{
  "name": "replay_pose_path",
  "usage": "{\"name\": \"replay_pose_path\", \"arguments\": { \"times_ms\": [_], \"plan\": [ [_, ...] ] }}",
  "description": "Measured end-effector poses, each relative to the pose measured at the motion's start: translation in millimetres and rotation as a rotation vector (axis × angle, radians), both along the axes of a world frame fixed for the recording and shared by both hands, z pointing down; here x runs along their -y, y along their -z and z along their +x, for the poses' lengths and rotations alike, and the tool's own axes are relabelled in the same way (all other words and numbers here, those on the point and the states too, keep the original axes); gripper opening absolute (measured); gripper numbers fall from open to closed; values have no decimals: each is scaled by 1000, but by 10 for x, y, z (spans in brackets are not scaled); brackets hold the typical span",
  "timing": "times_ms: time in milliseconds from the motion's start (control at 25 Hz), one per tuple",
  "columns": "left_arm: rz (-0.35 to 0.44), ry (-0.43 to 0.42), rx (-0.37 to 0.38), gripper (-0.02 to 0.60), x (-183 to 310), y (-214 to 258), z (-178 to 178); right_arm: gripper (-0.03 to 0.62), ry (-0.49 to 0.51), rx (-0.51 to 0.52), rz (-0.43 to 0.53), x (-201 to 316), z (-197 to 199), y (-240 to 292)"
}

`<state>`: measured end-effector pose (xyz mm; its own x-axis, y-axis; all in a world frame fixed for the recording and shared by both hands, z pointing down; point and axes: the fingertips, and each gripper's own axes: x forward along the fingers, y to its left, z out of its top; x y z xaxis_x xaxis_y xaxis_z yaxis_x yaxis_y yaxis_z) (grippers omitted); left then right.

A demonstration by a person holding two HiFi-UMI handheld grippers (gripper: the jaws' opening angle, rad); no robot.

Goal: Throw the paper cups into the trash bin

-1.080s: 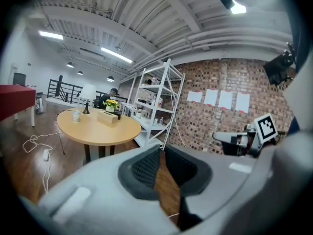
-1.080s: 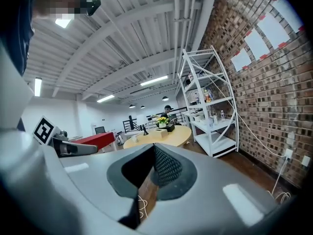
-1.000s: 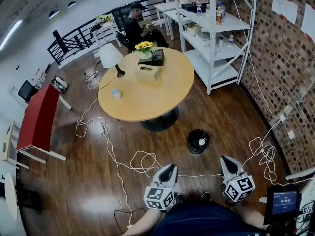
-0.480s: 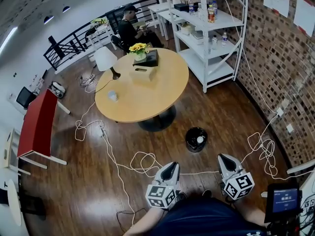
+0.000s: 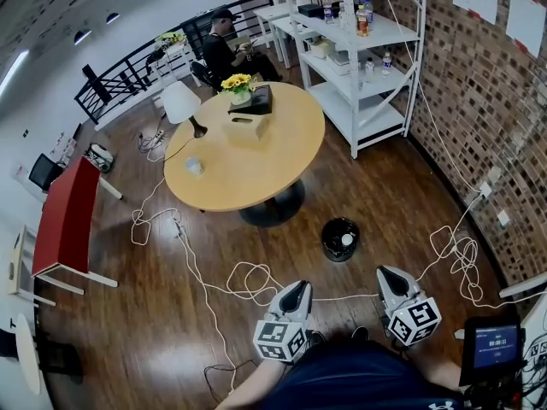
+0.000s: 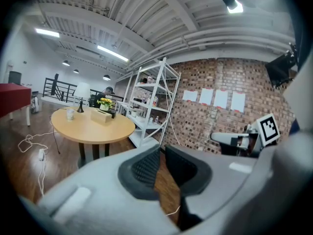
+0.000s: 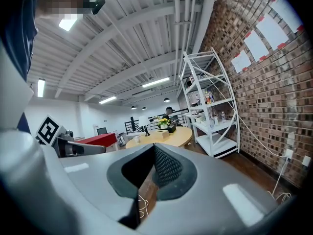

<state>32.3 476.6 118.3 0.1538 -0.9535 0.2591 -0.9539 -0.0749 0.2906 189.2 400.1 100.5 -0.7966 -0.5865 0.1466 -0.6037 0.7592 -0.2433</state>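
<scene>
While both of my tools hang empty close to my body, one paper cup (image 5: 195,166) stands on the left part of the round table (image 5: 256,173), far from me and well apart from either tool. A lamp (image 5: 181,102), a tissue box (image 5: 244,127) and a pot of flowers (image 5: 238,83) sit farther back on the same top. My left tool (image 5: 295,290) hovers over the wooden floor (image 5: 128,314) near me. Its jaws are only a narrow slit apart, and floor shows through with nothing between the pads.

To the right and a little farther off, the black trash bin (image 5: 340,239) stands on the floor near the table's foot. Something small and white lies inside it; I take it for a cup, though it is too small to be sure. My right tool (image 5: 386,273), on the side of the brick wall (image 5: 479,84), is likewise all but closed with nothing in it.

I judge that I am between cups, with one seemingly in the bin and one left on the table. Getting that one calls for walking to the table's left side and spreading one tool's jaws wider than the cup. Then I should close gently on its thin wall so it doesn't crush, and carry it over the bin's mouth while minding the cables (image 5: 248,278) looped on the floor.
</scene>
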Motion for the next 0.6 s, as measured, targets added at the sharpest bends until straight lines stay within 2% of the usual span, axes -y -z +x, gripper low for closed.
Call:
{"name": "replay_pose_path", "arguments": {
  "times_ms": [600],
  "plan": [
    [-18,8,-23,37,-82,-61,41,11,12,5,-11,-69,25,-63]
  ]
}}
